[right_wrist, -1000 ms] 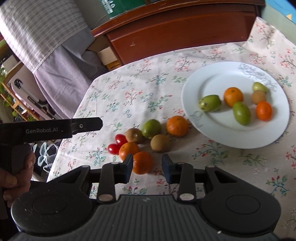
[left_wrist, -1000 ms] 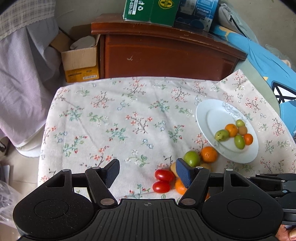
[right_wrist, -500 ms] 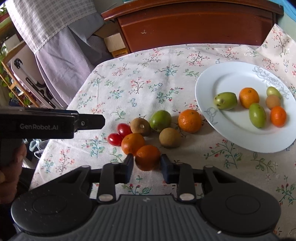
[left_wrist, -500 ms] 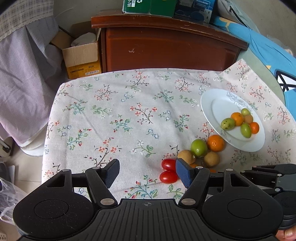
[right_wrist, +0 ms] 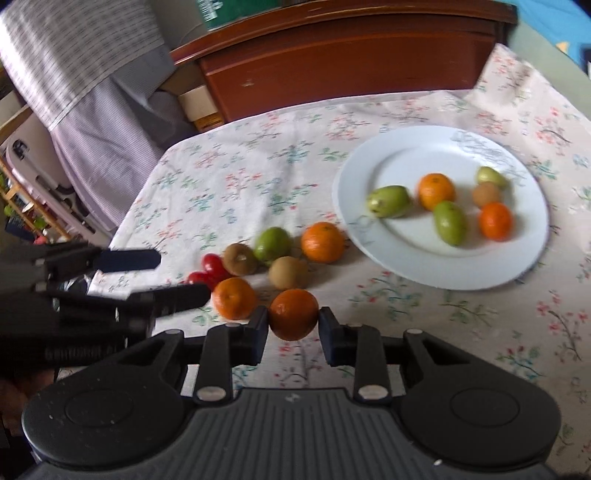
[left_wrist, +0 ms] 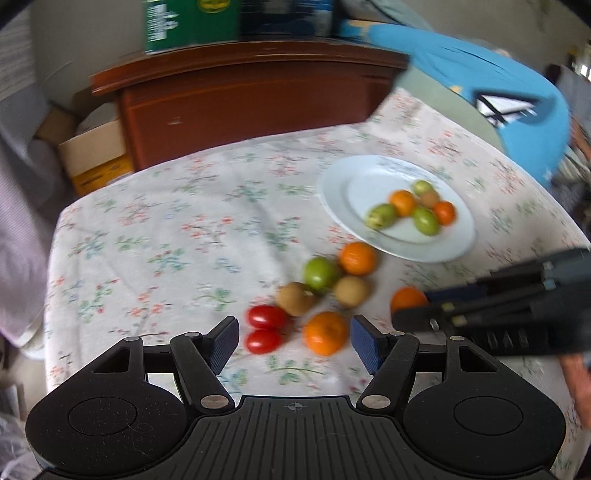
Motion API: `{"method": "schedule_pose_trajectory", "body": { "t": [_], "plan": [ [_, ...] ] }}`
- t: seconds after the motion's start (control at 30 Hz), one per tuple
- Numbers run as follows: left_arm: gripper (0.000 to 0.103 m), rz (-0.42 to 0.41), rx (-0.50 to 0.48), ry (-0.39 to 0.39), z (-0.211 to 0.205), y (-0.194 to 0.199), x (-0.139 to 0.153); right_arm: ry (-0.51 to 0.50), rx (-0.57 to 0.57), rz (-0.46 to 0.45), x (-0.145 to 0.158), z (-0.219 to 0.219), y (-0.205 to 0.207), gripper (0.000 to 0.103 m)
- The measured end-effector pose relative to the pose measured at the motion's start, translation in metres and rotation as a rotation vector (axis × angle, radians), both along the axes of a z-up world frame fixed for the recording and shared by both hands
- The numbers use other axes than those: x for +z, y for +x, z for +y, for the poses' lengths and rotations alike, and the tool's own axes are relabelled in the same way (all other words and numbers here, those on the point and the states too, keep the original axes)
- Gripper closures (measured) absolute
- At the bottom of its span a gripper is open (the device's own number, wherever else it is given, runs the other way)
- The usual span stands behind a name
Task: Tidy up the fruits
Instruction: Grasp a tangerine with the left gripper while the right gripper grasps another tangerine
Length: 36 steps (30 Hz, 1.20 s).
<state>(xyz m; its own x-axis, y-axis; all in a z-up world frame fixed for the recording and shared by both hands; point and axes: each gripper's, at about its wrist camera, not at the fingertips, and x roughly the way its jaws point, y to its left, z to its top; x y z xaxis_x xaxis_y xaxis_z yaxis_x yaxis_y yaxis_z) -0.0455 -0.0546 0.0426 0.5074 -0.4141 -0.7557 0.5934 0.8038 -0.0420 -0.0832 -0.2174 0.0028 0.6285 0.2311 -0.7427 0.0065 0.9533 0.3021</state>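
Note:
My right gripper (right_wrist: 293, 326) is shut on an orange tangerine (right_wrist: 293, 314), low over the floral cloth; the left wrist view shows this tangerine (left_wrist: 408, 300) too. My left gripper (left_wrist: 293, 341) is open, hovering above another tangerine (left_wrist: 325, 332) and two cherry tomatoes (left_wrist: 266, 316), touching none. Behind them lie two kiwis (left_wrist: 295, 298), a green fruit (left_wrist: 320, 273) and one more tangerine (left_wrist: 357, 258). The white plate (right_wrist: 406, 258) at the right holds several small fruits, green, orange and brown. The left gripper (right_wrist: 183, 277) also shows at the left of the right wrist view.
A dark wooden cabinet (left_wrist: 251, 99) stands behind the table, with a green box (left_wrist: 192, 22) on top. A cardboard box (left_wrist: 96, 155) sits at its left and a blue object (left_wrist: 480, 85) at the right. Striped fabric (right_wrist: 85, 66) hangs by the left table edge.
My right gripper's jaws have closed onto the tangerine. My left gripper has swung and rolled, so the tomatoes and a tangerine now lie between its fingers in view.

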Motion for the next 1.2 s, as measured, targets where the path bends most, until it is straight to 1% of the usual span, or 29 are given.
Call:
{"method": "schedule_pose_trajectory", "body": {
  "t": [0.13,0.27,0.33,0.43,0.57,0.67,0.73,0.93,1.2],
  "plan": [
    [0.038,-0.016,-0.060,0.007,-0.011,-0.009,-0.006,0.017,-0.033,0.011,-0.002,-0.009,-0.002,0.073],
    [0.043,-0.014,-0.075,0.013,-0.016,-0.010,-0.013,0.020,-0.042,0.015,-0.002,-0.011,-0.002,0.073],
    [0.050,-0.010,-0.073,0.014,-0.018,-0.007,-0.016,0.020,-0.038,0.015,-0.003,-0.010,-0.002,0.073],
    [0.055,-0.002,-0.072,0.020,-0.020,-0.004,-0.021,0.023,-0.034,0.015,-0.003,-0.010,-0.003,0.073],
    [0.059,0.010,-0.060,0.029,-0.023,0.000,-0.028,0.026,-0.036,0.021,-0.005,-0.012,-0.002,0.073],
    [0.065,0.015,-0.057,0.034,-0.025,0.002,-0.032,0.028,-0.035,0.027,-0.006,-0.012,-0.002,0.073],
    [0.074,0.011,-0.061,0.035,-0.027,0.002,-0.033,0.029,-0.034,0.032,-0.007,-0.012,-0.001,0.073],
    [0.075,0.012,-0.057,0.012,-0.027,0.002,-0.030,0.033,-0.045,0.038,-0.007,-0.014,-0.001,0.073],
    [0.075,-0.016,-0.055,-0.008,-0.029,-0.003,-0.015,0.040,-0.056,0.012,0.003,-0.015,-0.004,0.073]
  ]
}}
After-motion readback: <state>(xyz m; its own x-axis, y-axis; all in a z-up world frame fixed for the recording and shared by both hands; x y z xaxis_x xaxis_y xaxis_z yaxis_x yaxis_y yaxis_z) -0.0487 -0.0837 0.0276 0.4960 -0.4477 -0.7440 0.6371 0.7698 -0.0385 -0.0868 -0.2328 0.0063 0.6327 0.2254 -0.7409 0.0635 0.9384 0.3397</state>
